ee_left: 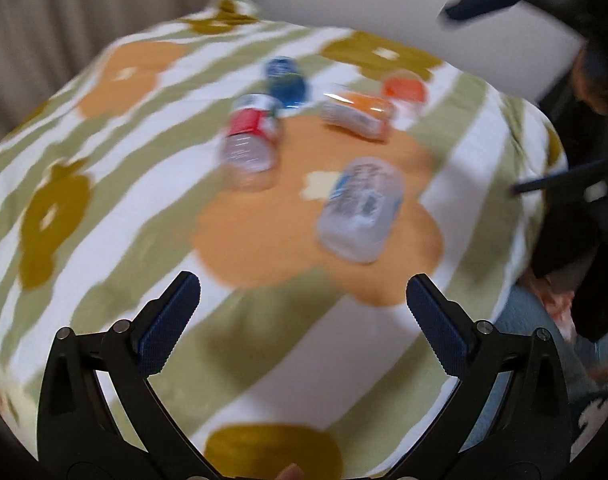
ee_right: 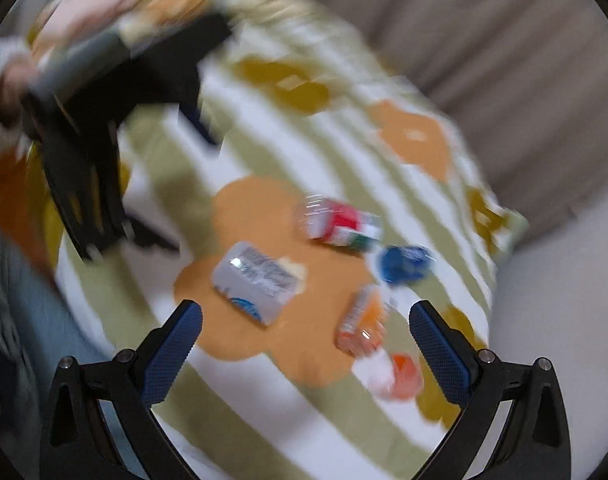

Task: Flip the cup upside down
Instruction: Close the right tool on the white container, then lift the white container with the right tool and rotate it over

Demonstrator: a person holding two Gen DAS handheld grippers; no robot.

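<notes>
Several small plastic cups lie on their sides on a flowered cloth [ee_left: 104, 208], and both views are blurred. Nearest my left gripper [ee_left: 304, 300] is a clear cup with a blue and white label [ee_left: 362, 208]. Behind it lie a red-labelled clear cup [ee_left: 250, 140], a blue cup [ee_left: 284, 80], an orange cup [ee_left: 358, 114] and a red-orange cup [ee_left: 404, 88]. My right gripper [ee_right: 306, 316] hangs over the clear cup [ee_right: 260, 280] and the orange cup [ee_right: 364, 320]. Both grippers are open and hold nothing.
The cloth [ee_right: 304, 420] covers a rounded table whose edge drops off at the right toward a white wall [ee_right: 564, 320]. Beige curtains [ee_left: 64, 20] hang behind. A person's hand and sleeve [ee_right: 8, 80] hold the left gripper's black frame [ee_right: 88, 168]. Light blue clothing [ee_left: 536, 340] lies beside the table.
</notes>
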